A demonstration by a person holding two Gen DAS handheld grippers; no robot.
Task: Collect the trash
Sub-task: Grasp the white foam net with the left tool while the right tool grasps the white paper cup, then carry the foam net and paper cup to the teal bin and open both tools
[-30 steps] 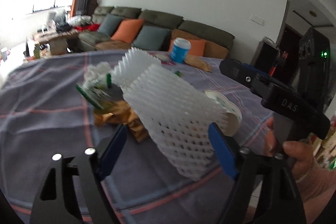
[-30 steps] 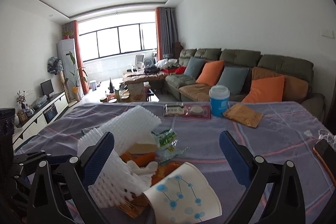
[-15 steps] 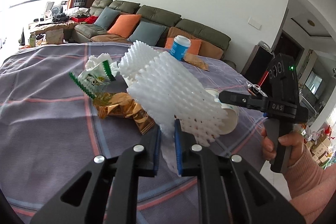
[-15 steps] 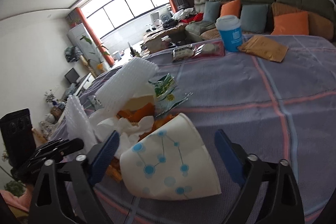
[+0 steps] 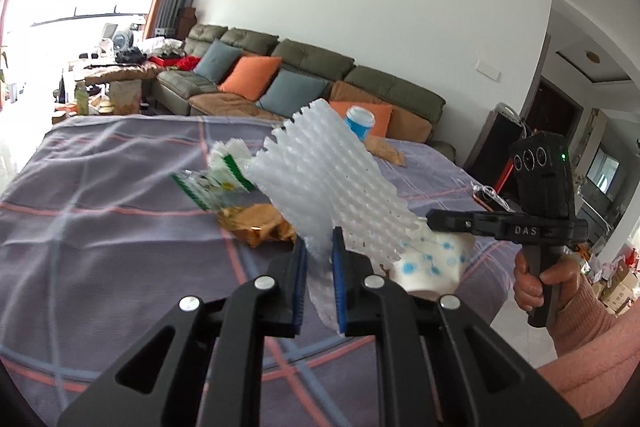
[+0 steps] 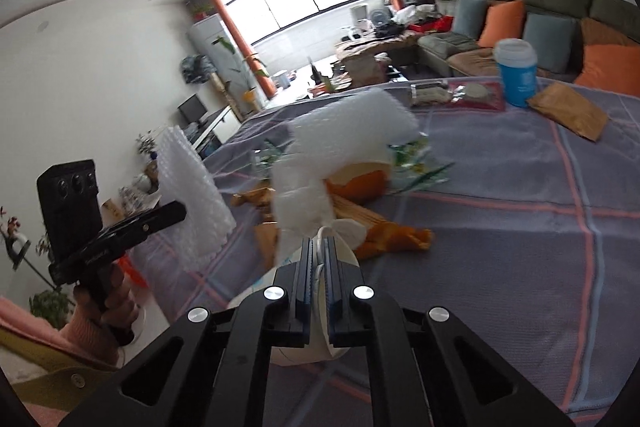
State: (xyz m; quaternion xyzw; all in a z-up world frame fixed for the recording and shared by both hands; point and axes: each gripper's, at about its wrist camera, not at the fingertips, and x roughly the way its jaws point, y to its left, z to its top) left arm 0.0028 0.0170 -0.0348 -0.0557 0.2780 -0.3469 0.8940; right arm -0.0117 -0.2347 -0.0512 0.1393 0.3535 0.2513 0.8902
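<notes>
The left gripper (image 5: 319, 269) is clamped tight on the lower edge of a white foam net sleeve (image 5: 326, 187), which rises up and away from its blue pads. The right gripper (image 6: 319, 259) is pinched narrow on the rim of a white paper cup (image 5: 430, 261) with blue dots; the cup hangs below and in front of its jaws. Just past both sets of tongs, on the purple checked tablecloth (image 6: 520, 247), lies the rest of the trash: a brown crumpled wrapper (image 5: 258, 229), a green-and-white packet (image 5: 218, 181) and another foam net (image 6: 352, 131). Farther off stands a blue tub (image 6: 517, 73).
</notes>
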